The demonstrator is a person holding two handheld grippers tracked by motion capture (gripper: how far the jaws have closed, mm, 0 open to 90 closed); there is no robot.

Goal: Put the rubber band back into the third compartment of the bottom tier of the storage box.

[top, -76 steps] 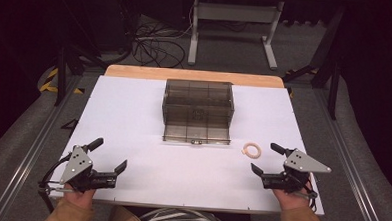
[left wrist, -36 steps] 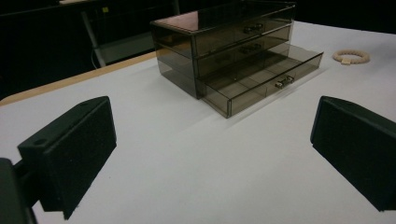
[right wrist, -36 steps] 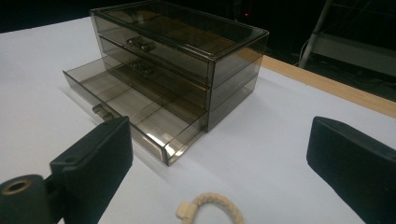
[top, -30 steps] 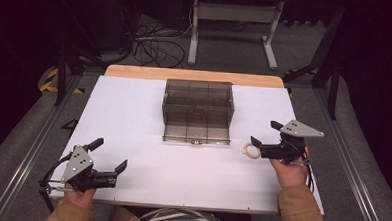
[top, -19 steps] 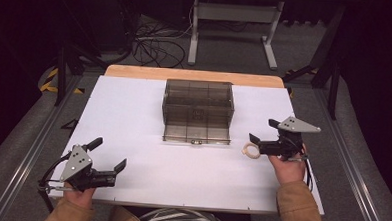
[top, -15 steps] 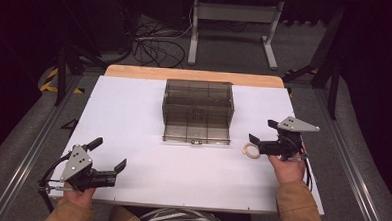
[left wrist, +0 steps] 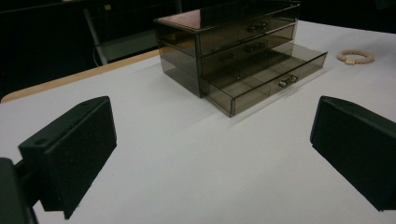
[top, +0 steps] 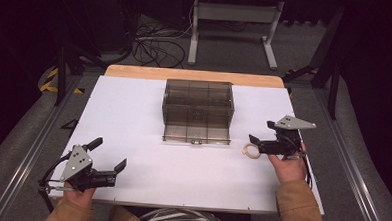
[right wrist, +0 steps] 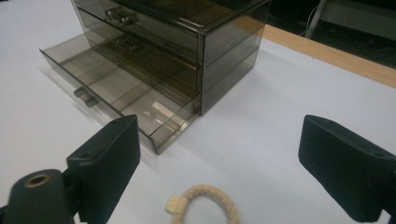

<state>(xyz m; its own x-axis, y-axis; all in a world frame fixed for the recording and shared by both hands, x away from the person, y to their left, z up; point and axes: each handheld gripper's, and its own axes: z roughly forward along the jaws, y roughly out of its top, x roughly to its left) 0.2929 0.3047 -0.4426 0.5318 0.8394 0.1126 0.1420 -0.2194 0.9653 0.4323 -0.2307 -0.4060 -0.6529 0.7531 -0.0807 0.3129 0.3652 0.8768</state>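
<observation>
On the white surface (top: 133,118), just right of the smoked 3-drawer box (top: 198,110) whose bottom drawer (right wrist: 116,98) stands pulled out, lies a beige ring (top: 251,151). Around it the right gripper (top: 255,145) has just been closing, its jaws not yet touching the ring between them. Near the front left edge, the left gripper (top: 109,157) is spread wide on nothing.

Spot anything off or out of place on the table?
Nothing damaged or spilled. The drawer unit has its bottom drawer pulled out and empty, and a beige ring lies loose on the table beside it.
</observation>
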